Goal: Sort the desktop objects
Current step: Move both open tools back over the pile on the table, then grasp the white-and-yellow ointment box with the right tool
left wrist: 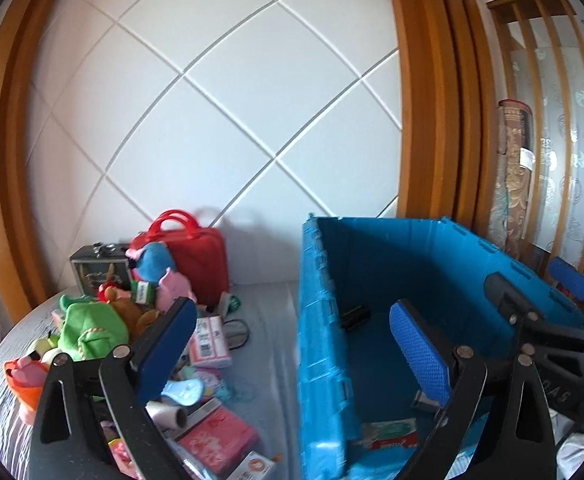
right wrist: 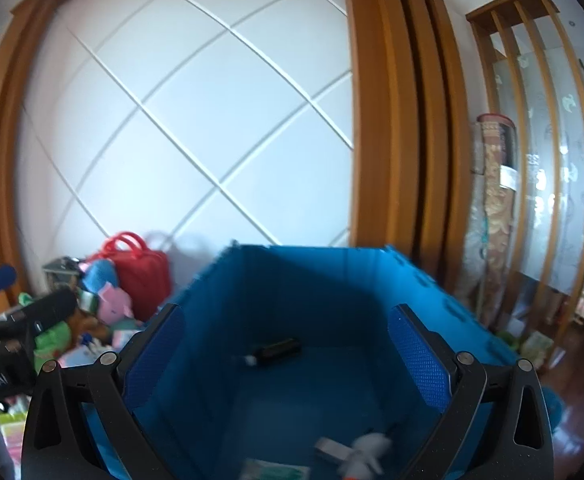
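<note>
Sorting is mid-way, as I judge it: a few things lie in the blue crate [left wrist: 371,264] while a heap waits on the table [left wrist: 260,320] beside it. From the left wrist view, my left gripper [left wrist: 292,344] stands wide with nothing between its knurled blue pads, straddling the crate's ribbed plastic near wall; the right gripper [left wrist: 539,284] shows at the far right over the crate. The heap holds soft plush toys [left wrist: 92,324], a hard red case [left wrist: 200,256] with a loop handle, glossy pink packets [left wrist: 212,340] and a cardboard tube [left wrist: 168,414]. From the right wrist view, my right gripper [right wrist: 288,356] is also wide and empty above the crate's floor, where a dark stubby object [right wrist: 276,350] and a blurred white item [right wrist: 363,452] lie. Next I should swing the left gripper toward the heap and single out one piece.
</note>
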`<state>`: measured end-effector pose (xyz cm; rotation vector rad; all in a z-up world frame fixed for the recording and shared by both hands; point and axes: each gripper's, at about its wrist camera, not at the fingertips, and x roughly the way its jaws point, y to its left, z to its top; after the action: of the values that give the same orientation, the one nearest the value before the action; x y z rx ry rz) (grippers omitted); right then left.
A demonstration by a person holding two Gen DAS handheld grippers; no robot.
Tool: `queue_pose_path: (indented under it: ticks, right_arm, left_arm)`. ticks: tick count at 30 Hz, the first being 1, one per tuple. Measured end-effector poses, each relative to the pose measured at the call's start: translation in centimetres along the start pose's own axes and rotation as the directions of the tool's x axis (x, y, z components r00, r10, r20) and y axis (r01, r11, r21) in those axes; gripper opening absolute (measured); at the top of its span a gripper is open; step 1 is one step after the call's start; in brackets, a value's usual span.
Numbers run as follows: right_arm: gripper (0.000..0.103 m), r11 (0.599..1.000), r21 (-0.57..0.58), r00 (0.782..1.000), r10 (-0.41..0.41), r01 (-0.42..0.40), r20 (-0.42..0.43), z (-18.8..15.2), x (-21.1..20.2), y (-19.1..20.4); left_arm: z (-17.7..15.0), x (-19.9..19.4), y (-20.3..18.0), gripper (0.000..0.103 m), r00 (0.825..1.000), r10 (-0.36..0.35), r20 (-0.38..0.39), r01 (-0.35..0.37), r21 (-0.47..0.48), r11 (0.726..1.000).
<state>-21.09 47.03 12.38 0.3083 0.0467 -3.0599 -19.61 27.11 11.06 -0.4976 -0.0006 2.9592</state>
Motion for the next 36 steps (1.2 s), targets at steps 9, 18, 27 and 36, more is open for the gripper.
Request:
queue_pose_path:
  ticks: [9,18,27,36]
  right_arm:
    - [0.103,0.982,-0.024,0.981,0.190,-0.190,0.035,0.1,-1.0,7.7]
    - [0.103,0.933,-0.095,0.937,0.348,-0.348,-0.014,-1.7,-1.4,18.8]
    - [0.103,0.878,-0.091,0.860,0.432,-0.470,-0.272,-8.1,1.2,27.8]
    - [0.103,0.915,-0.103,0.809,0.288,-0.390,-0.513,-15.5,5.1,29.8]
  left_arm:
    - [-1.5,-1.9,8.9,0.099,0.992,0.126,-0.021,-0.127,-0.053,0.990]
    - [-6.1,-4.4,22.9,0.099,0.934,0.334,-0.123,-0.348,-0.109,0.931]
    - [-14.1,-5.2,34.5,0.099,0.838,0.424,-0.345,-0.491,-0.136,0.860]
    - [-22.4,-2.9,40.3,0.099,0.758,0.346,-0.553,-0.478,-0.109,0.872]
